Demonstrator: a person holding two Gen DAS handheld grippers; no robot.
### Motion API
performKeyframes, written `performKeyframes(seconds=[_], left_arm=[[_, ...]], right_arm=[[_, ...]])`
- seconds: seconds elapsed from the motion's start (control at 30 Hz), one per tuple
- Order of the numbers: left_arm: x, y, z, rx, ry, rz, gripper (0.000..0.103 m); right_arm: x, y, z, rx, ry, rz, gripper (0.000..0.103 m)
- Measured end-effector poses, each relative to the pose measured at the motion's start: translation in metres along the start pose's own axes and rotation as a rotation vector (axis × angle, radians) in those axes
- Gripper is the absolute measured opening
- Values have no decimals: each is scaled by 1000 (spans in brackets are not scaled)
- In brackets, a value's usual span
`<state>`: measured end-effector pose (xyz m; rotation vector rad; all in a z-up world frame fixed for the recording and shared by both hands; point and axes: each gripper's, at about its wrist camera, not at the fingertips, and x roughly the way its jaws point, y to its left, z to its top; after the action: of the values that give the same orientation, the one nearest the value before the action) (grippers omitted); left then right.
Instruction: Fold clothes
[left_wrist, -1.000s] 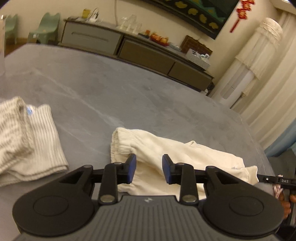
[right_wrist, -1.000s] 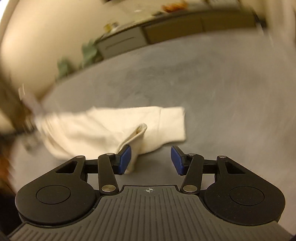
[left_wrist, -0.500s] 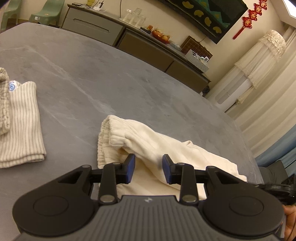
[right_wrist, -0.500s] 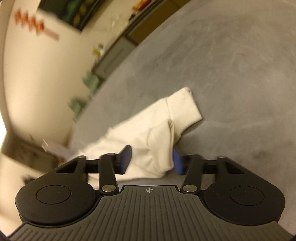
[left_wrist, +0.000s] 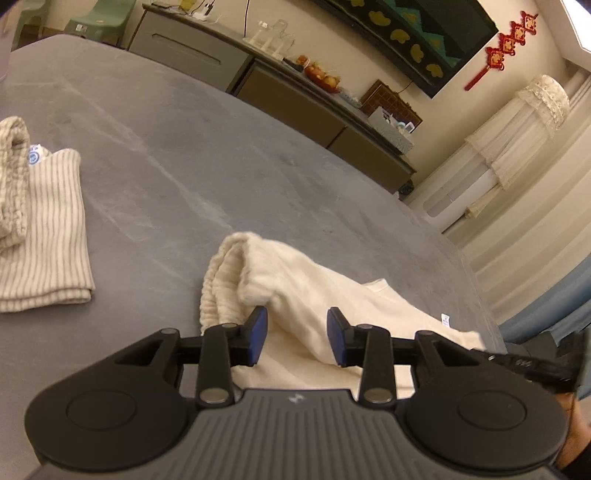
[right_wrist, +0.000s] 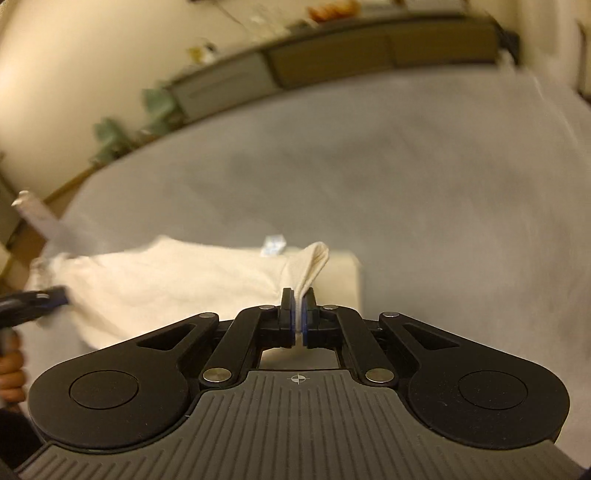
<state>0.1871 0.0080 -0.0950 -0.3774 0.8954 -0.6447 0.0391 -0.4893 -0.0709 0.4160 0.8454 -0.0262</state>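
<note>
Cream trousers (left_wrist: 306, 291) lie across the grey table (left_wrist: 184, 155), elastic waistband toward the left. My left gripper (left_wrist: 297, 334) is open, its blue pads either side of a raised ridge of the cloth near the waistband. In the right wrist view the same cream trousers (right_wrist: 177, 284) stretch leftward, and my right gripper (right_wrist: 298, 308) is shut on a pinched-up fold of the leg end. The left gripper's tip shows at the far left of that view, by the waistband.
A folded striped garment (left_wrist: 40, 236) lies at the table's left. A long sideboard (left_wrist: 229, 62) with small items runs along the far wall. Curtains (left_wrist: 517, 206) hang at the right. A person's hand (right_wrist: 11, 373) shows at the left edge.
My right gripper went from open around the leg end to shut on a fold of it. My left gripper moved in closer over the waistband and stayed open.
</note>
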Motion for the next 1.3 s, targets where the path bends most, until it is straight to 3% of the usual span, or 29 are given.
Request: performKeyframes(seconds=[0.13, 0.3, 0.33, 0.4, 0.47, 0.6, 0.77, 0.83, 1.03, 1.1, 1.17, 1.27, 1.3], left_arm=[[4, 3, 6, -31, -1, 7, 44], [14, -7, 13, -5, 13, 46, 43], [15, -8, 14, 0, 16, 52, 40], [15, -8, 15, -4, 27, 55, 16], [13, -8, 16, -12, 28, 58, 4], [-23, -23, 9, -12, 2, -11, 2], [-27, -7, -14, 9, 52, 105, 2], [-27, -1, -15, -17, 54, 93, 3], [-40, -14, 0, 7, -29, 95, 30], [-36, -19, 5, 6, -36, 111, 43], [-24, -25, 3, 37, -14, 151, 42], [-8, -33, -6, 107, 38, 207, 2], [-9, -34, -11, 126, 46, 215, 1]], right_arm=[[2, -13, -5, 102, -34, 62, 4], [7, -7, -6, 85, -29, 77, 9], [8, -8, -7, 81, -27, 75, 10], [10, -9, -8, 73, -23, 71, 11], [12, -10, -9, 65, -19, 67, 12], [16, -13, -11, 49, -11, 60, 13], [19, -14, -12, 35, -6, 52, 12], [19, -14, -12, 32, -7, 51, 12], [19, -14, -11, 23, -9, 46, 13], [19, -14, -11, 20, -10, 45, 13], [19, -14, -11, 17, -11, 43, 13], [19, -14, -11, 11, -13, 39, 13], [17, -12, -11, -1, -27, 19, 13]])
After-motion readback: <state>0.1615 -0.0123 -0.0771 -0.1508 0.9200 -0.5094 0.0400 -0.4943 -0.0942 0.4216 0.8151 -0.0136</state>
